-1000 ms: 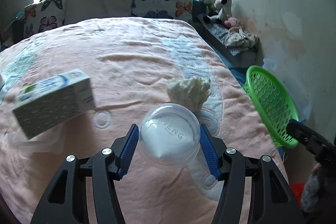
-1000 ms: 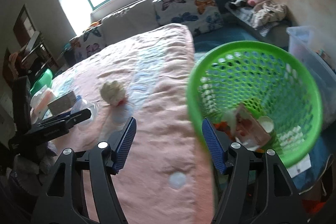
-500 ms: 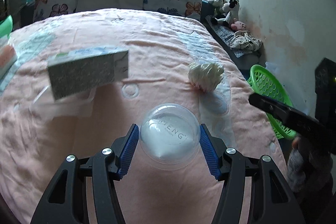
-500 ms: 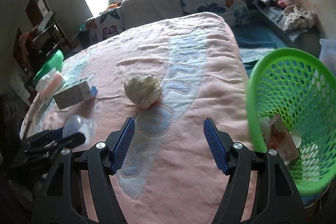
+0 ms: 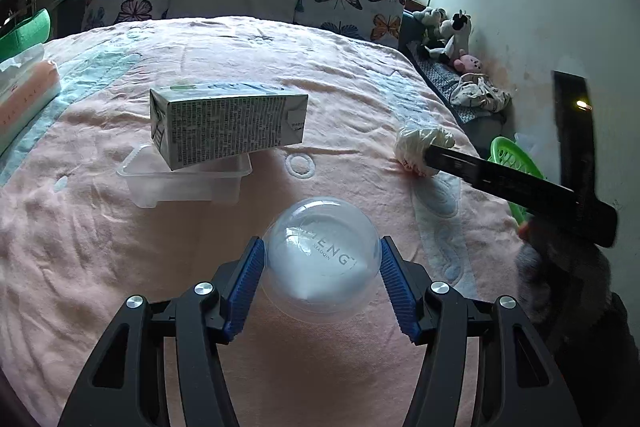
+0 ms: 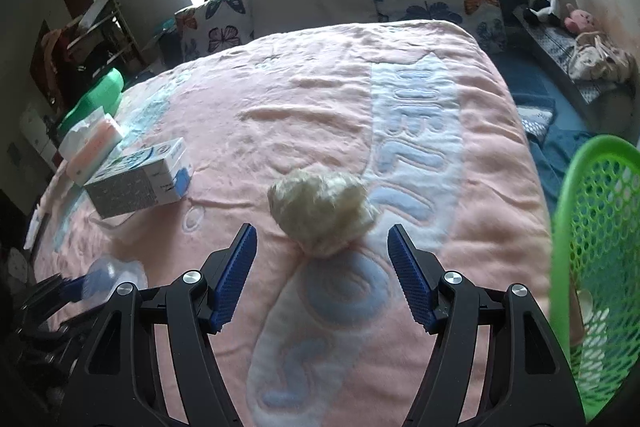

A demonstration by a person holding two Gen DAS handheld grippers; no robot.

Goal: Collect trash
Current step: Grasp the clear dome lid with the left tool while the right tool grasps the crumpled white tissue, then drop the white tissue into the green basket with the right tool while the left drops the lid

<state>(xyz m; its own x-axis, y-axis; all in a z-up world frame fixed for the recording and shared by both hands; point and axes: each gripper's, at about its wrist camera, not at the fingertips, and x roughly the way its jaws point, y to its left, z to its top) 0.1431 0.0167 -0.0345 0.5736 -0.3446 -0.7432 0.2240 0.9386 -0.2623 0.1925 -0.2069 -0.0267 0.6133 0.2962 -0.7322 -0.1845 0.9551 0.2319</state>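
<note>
Right wrist: wad (image 6: 322, 213) now nearer claw (image 6: 322, 277)

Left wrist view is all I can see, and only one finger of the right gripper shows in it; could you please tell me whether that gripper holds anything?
Observer: No. The right gripper is open and empty; both blue pads are bare.
Operator: Thank you. Where is the crumpled white wad relative to it?
Observer: The wad lies on the pink blanket just ahead of the fingertips, centred between them and touching neither.
Operator: And is the green basket close by?
Observer: Yes. The green basket is off the bed's right edge, just beyond that gripper's right finger.
</note>
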